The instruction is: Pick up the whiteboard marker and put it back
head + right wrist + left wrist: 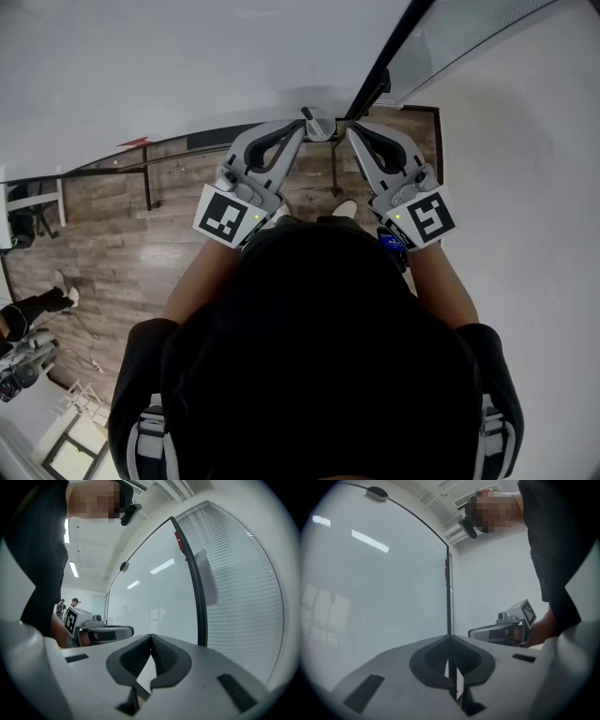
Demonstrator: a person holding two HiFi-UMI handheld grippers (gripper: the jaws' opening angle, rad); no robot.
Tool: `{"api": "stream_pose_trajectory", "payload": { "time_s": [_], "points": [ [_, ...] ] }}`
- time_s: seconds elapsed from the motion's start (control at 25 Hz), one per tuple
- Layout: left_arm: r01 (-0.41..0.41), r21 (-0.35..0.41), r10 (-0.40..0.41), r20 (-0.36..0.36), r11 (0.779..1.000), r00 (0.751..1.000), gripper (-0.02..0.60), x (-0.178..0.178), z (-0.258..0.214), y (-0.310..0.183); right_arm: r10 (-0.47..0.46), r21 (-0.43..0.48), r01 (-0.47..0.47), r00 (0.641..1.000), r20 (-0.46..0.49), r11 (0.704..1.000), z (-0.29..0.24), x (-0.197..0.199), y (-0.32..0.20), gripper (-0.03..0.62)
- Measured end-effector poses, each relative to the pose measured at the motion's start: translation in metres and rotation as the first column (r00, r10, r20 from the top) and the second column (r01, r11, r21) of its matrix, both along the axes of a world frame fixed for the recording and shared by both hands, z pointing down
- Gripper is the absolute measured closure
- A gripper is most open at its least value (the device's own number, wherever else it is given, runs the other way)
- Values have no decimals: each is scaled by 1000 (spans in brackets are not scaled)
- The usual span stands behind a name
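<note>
At the whiteboard (187, 66), marker direction unreadable (left gripper (298, 129), right gripper (353, 132) closed).

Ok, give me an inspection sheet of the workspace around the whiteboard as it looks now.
Surface: whiteboard upright, blank, black frame.
Job's things: whiteboard marker, nothing seen.
Clutter: equipment on the floor at far left, too small to identify.
Grippers: left gripper jaws together, empty; right gripper jaws together, empty; their tips nearly meet by the board's frame.
Cables: nothing seen.
Surroundings: wooden floor, window blinds, white wall.
</note>
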State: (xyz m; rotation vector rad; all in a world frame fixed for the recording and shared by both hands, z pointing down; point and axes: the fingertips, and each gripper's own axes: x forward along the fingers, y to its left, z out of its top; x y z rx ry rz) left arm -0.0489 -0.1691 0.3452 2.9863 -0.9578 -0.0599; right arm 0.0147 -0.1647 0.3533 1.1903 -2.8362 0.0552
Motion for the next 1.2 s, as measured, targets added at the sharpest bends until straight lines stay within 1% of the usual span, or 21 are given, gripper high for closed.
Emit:
{"api": "stream_pose_trajectory", "payload": {
  "time_s": [0.2,0.32,0.48,0.68,0.96,1.2],
  "points": [
    [17,-3,-17,10,1000,1000,578,-4,13,1,26,-13,-26,1000,6,1000,5,5,-2,592],
    [7,24,-6,-22,1000,1000,578,-2,6,2,26,-17,-26,1000,4,1000,7,5,-1,594],
    [19,0,-19,13,1000,1000,578,-3,12,1,23,-23,-23,1000,9,999,6,5,-2,592],
    [9,8,-10,2,1000,1000,578,-3,10,4,33,-42,-32,999,18,999,9,9,-2,593],
    [25,-34,-24,21,999,999,578,-10,16,4,32,-35,-31,999,9,999,7,9,-2,593],
    [27,-26,-27,-10,999,1000,578,-16,16,1,24,-37,-24,1000,-9,999,11,5,-3,593]
  ]
}}
